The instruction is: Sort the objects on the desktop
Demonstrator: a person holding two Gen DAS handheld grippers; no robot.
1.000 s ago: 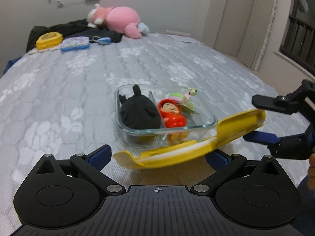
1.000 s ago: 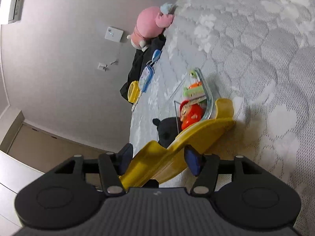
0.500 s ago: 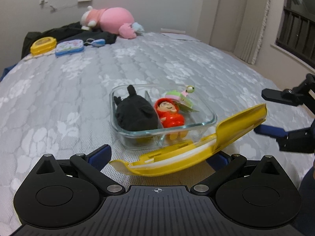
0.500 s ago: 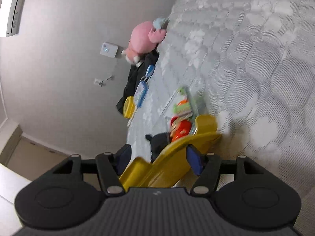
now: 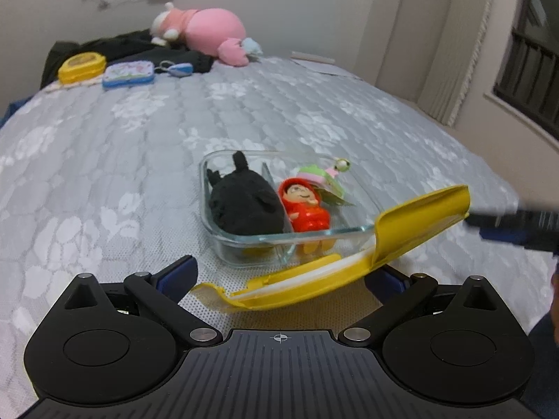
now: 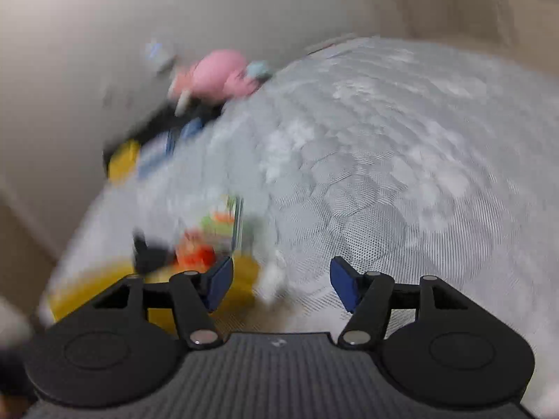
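Left-wrist view, lower centre: the left tool (image 5: 279, 272) stands wide open around a yellow lid (image 5: 349, 248), pads not visibly pressing it. The lid tilts against the near rim of the glass container (image 5: 209, 223) on the bed (image 5: 104, 174), which holds a black plush (image 5: 244, 202) and a red figurine (image 5: 307, 209). The lid looks light, thin and springy; take its stiffer rim. Right-wrist view, blurred: the right tool (image 6: 281, 284) stands half open and empty.
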